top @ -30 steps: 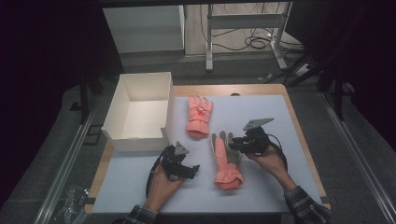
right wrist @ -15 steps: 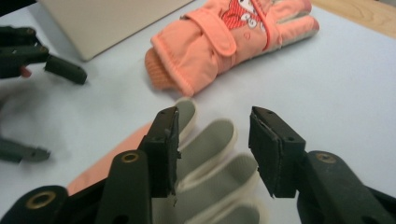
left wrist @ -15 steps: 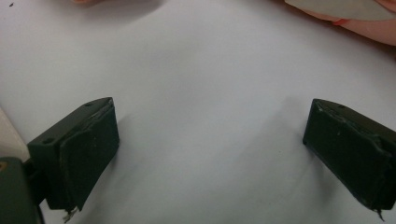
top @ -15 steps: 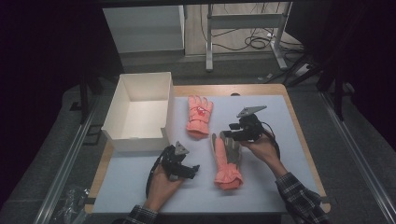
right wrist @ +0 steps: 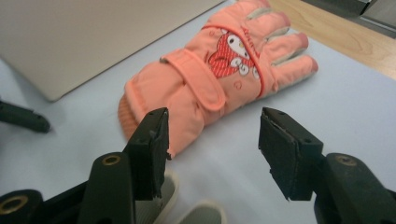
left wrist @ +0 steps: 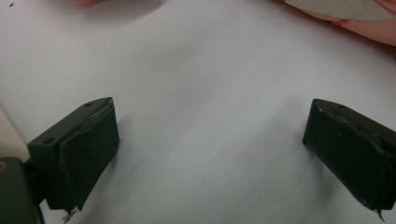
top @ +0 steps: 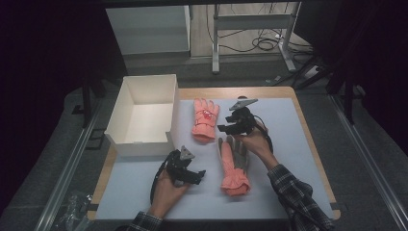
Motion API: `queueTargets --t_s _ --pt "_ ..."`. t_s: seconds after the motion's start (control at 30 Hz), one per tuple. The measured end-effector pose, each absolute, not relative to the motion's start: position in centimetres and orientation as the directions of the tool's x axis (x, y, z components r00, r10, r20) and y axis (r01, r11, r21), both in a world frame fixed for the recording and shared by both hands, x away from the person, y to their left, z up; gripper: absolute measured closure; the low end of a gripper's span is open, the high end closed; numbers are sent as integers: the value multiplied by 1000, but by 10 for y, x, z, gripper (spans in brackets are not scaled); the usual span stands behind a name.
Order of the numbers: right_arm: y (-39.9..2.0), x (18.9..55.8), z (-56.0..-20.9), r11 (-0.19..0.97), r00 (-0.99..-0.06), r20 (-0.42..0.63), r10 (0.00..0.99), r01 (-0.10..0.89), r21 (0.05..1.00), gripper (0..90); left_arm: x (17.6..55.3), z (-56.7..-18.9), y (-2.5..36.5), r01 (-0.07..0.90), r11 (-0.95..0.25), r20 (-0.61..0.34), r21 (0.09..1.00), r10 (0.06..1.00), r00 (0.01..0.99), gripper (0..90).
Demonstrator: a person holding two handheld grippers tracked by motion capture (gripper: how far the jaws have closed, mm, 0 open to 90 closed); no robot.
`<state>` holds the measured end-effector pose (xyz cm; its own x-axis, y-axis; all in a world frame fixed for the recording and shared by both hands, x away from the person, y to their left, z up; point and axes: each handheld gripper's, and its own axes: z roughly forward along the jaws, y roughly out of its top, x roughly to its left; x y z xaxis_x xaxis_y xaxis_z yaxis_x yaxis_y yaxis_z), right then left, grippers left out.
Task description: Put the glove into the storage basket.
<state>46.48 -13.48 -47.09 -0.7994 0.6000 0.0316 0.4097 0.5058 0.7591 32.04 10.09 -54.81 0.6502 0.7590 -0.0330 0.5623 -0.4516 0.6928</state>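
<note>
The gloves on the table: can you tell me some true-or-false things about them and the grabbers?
1. Both gloves lie inside the white box. False: they lie on the table beside it.
2. The far glove shows a cartoon patch on its back. True.
3. The right gripper is clamped on that glove. False: its jaws have just been opening, with nothing pinched between them.
4. The left gripper is open over bare table. True.
5. The near glove lies grey palm up. True.
</note>
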Motion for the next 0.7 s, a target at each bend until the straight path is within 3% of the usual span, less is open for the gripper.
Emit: queueTargets --t_s 0.5,0.7 --pt "-97 502 -477 489 -776 51 629 446 750 506 320 -548 101 563 -450 -34 693 760 649 36" --pt "-79 515 -483 466 -754 54 655 459 757 426 320 -548 101 564 -447 -37 694 760 648 36"
